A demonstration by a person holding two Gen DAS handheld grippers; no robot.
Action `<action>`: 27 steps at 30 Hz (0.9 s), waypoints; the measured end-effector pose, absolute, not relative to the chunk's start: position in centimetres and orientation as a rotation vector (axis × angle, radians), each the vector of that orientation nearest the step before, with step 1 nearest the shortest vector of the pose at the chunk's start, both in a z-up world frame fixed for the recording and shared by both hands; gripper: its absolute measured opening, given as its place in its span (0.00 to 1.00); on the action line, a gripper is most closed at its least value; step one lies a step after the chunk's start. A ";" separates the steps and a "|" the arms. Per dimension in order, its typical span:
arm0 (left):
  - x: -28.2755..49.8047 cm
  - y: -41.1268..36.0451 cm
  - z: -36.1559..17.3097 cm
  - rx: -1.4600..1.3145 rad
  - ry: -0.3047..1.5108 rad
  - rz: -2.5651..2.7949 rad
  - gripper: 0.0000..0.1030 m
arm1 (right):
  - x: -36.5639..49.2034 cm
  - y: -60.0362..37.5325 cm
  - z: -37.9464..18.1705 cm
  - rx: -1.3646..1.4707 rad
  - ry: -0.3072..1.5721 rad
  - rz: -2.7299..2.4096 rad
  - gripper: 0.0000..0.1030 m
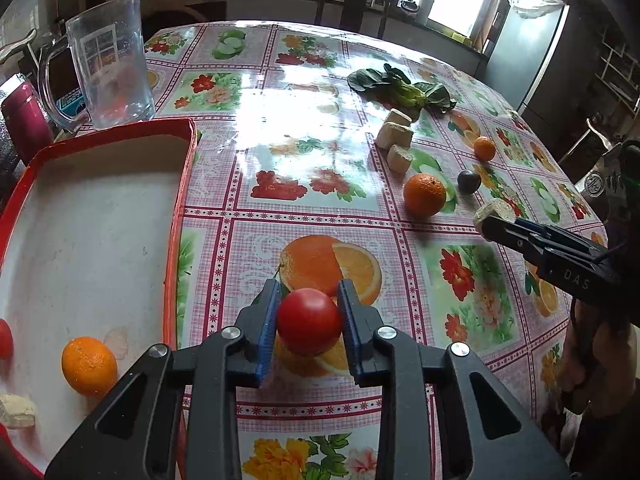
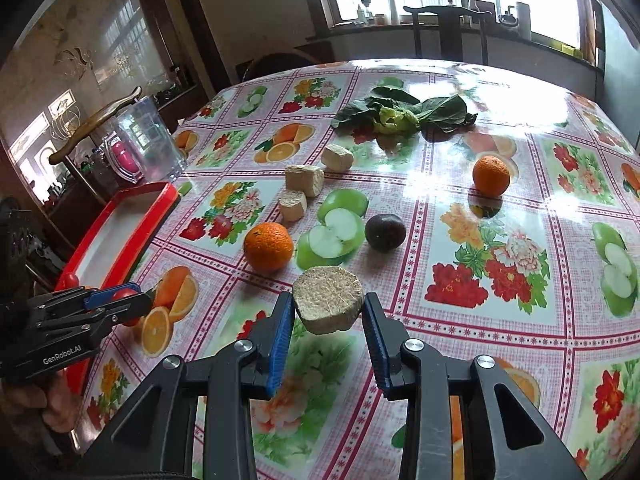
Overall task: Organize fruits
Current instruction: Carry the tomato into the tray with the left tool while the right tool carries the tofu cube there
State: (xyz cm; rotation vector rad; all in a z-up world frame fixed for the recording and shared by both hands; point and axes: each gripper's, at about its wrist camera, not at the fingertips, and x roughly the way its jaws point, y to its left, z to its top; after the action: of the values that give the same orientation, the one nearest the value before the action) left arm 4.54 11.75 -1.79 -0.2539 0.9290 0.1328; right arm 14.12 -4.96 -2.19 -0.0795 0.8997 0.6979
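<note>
Left claw (image 1: 308,322) grips a tomato (image 1: 309,321) between its blue pads, and we hold it low over the desk (image 1: 312,152), just right of the red tray (image 1: 182,184). Whether the tomato touches the cloth we cannot tell. Inside the tray we already have an orange (image 1: 89,365), a pale chunk (image 1: 16,411) and a sliver of another red fruit (image 1: 5,338) at the picture's edge, so we judge the sorting to be under way, with this tomato on its carry toward the tray. Our next move, as we read it, calls for lifting the tomato clear of the raised red rim, swinging left, and letting go over bare tray floor so it does not knock the orange.

Moving right across the desk, three tan blocks (image 2: 305,181) sit near a big orange (image 2: 268,246), a dark round fruit (image 2: 384,231) lies just beside it, and a small orange (image 2: 491,175) stands farther off, with leafy greens (image 2: 402,114) beyond.

Right claw (image 2: 328,307) is closed on a round tan block (image 2: 328,305), held above the cloth. We judge it needs its own trip to the tray, timed so the two claws do not crowd the same corner. A clear jug (image 1: 110,64) stands behind the tray, close enough to mind on the swing.
</note>
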 end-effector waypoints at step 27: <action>-4.2 14.4 1.2 -0.291 0.839 0.204 0.26 | 4.5 1.3 1.6 -0.126 0.861 0.898 0.34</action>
State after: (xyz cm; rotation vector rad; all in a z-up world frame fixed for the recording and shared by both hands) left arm -4.17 14.42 1.18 -0.2909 0.8388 0.2044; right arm 4.46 1.31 1.57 -0.1257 0.8613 0.8981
